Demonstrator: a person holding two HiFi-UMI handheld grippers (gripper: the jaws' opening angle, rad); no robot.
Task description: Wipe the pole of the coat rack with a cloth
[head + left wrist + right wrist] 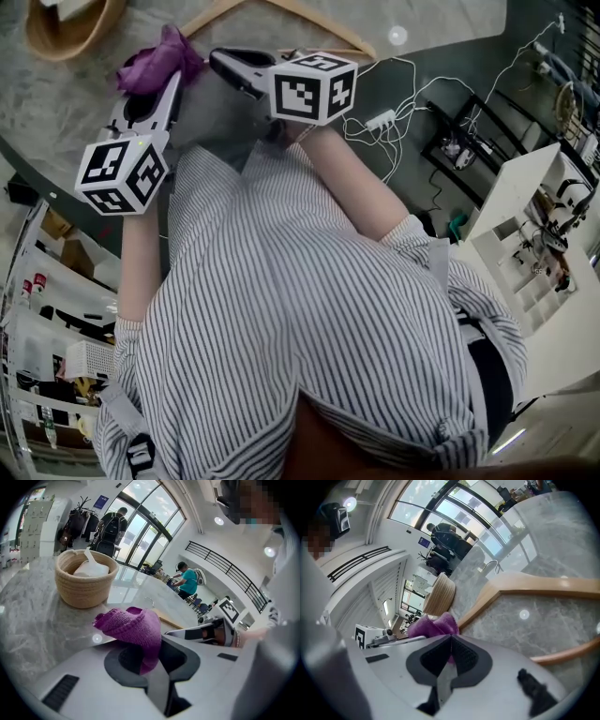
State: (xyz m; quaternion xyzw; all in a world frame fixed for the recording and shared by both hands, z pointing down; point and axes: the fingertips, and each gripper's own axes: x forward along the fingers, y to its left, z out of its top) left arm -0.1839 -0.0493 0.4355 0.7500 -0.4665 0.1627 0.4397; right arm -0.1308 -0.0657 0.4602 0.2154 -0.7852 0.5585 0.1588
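A purple knitted cloth (157,58) (133,626) lies bunched on the grey marble table (75,103). My left gripper (167,82) (151,654) is shut on one end of it, and the fabric hangs down between the dark pads. My right gripper (219,59) (450,642) is just right of the cloth, jaws together with nothing clearly held. The cloth (434,624) shows right behind its tip. Each gripper appears in the other's view: the right gripper (208,631) and the left gripper (377,638). No coat rack pole is in view.
A wooden hanger (309,17) (543,590) lies on the table beyond the right gripper. A woven basket (66,28) (86,579) holding something white stands at the far left. White cables and a power strip (380,120) lie on the floor; a white shelf unit (539,253) stands at the right.
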